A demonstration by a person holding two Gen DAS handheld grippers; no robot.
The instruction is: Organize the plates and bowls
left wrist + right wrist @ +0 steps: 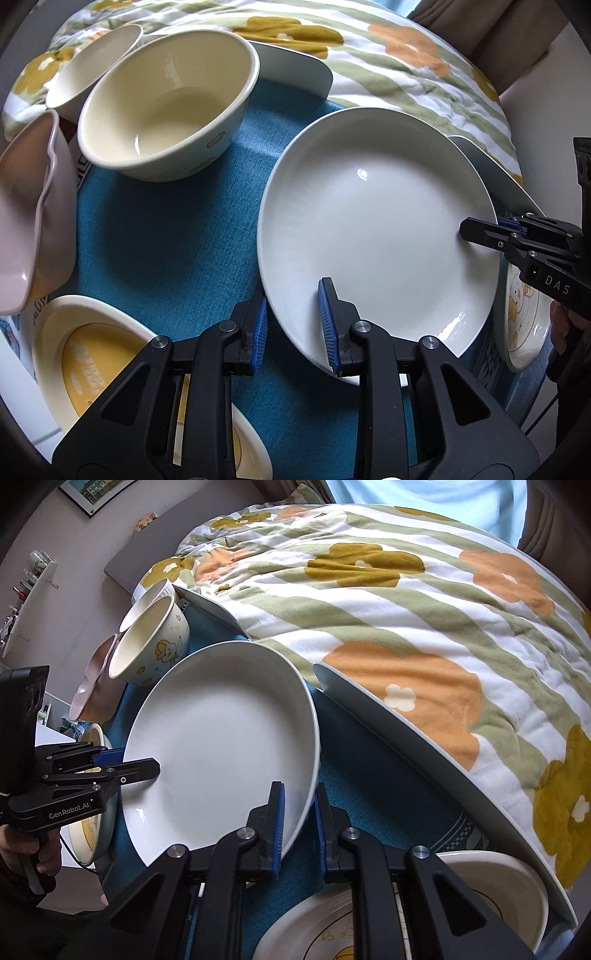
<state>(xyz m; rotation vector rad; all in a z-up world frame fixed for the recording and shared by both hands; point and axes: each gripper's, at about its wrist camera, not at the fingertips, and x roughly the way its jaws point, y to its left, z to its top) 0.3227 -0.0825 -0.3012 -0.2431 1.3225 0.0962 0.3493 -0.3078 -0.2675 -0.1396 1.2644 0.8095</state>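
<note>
A large white plate (376, 229) is held tilted above the blue cloth (166, 240). My left gripper (295, 328) straddles its near rim, jaws still a little apart from the rim. My right gripper (480, 229) clamps the plate's opposite rim. In the right wrist view the plate (221, 746) sits between my right gripper's pads (299, 823), and the left gripper (129, 764) is at its far edge. A cream bowl (166, 110), a smaller white bowl (96, 66) and a pink bowl (33, 221) stand at the left.
A yellow-centred cream plate (92, 362) lies near left. A cartoon plate (524, 325) lies at right, under the white plate's edge. A grey plate (424, 753) leans against the flowered quilt (406, 609). A white flat plate (295, 70) stands behind the cream bowl.
</note>
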